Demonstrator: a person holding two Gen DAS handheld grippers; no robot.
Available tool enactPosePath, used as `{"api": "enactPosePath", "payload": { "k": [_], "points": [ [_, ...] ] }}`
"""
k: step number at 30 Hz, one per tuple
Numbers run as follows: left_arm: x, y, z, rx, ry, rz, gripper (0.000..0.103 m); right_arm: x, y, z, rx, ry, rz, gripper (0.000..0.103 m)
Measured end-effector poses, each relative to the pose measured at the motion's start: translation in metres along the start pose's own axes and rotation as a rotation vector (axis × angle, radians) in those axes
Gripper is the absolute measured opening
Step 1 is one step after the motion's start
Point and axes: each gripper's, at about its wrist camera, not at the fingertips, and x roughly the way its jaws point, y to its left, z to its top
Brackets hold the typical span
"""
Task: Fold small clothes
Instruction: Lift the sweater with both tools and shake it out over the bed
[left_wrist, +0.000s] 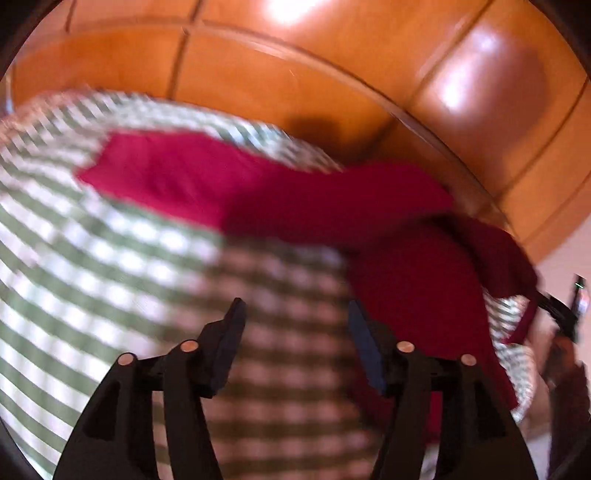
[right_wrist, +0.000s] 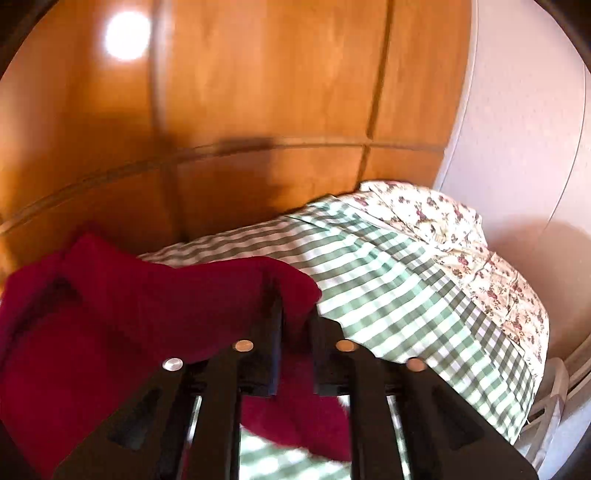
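Left wrist view: the left fingers (left_wrist: 295, 325) stand open and empty above a green checked bedcover (left_wrist: 110, 258). Behind it stands a wooden wardrobe (left_wrist: 295, 74). The red garment (left_wrist: 295, 199) lies across the bed; the right fingers (right_wrist: 295, 314) have its cloth between them, whether pressed I cannot tell.

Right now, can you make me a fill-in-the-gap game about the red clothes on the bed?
1. The red garment lies on a cover checked in white and ____.
2. In the left wrist view, between the fingers of the left gripper there is only ____.
3. Beside the checked cover lies fabric with a ____ print.
4. The panelling behind the bed is made of ____.

Missing words: green; checked cover; flower; wood
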Motion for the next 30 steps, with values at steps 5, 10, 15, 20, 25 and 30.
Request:
{"api": "enactPosePath", "payload": {
  "k": [5, 10, 15, 20, 25, 30],
  "points": [
    [0.020, -0.010, -0.021, -0.033, 0.077, -0.097, 0.063, -0.018, -0.007, -0.032, 0.075, 0.005, 0.109, 0.088],
    [0.034, -0.023, -0.038, -0.039, 0.128, -0.157, 0.051, -0.043, -0.005, -0.114, 0.060, 0.209, 0.410, 0.088],
    [0.045, -0.044, -0.046, -0.008, 0.159, -0.179, 0.022, -0.048, 0.009, -0.180, 0.079, 0.378, 0.549, 0.069],
    [0.031, -0.065, -0.039, 0.036, 0.124, -0.153, 0.003, -0.068, 0.037, -0.183, -0.013, 0.357, 0.562, 0.011],
    [-0.009, -0.068, -0.023, 0.042, 0.051, -0.171, 0.002, -0.125, 0.037, -0.149, -0.073, 0.206, 0.603, 0.008],
    [-0.057, -0.056, -0.028, 0.038, 0.023, -0.193, 0.002, -0.169, 0.008, -0.139, -0.081, 0.131, 0.633, 0.008]
  ]
}}
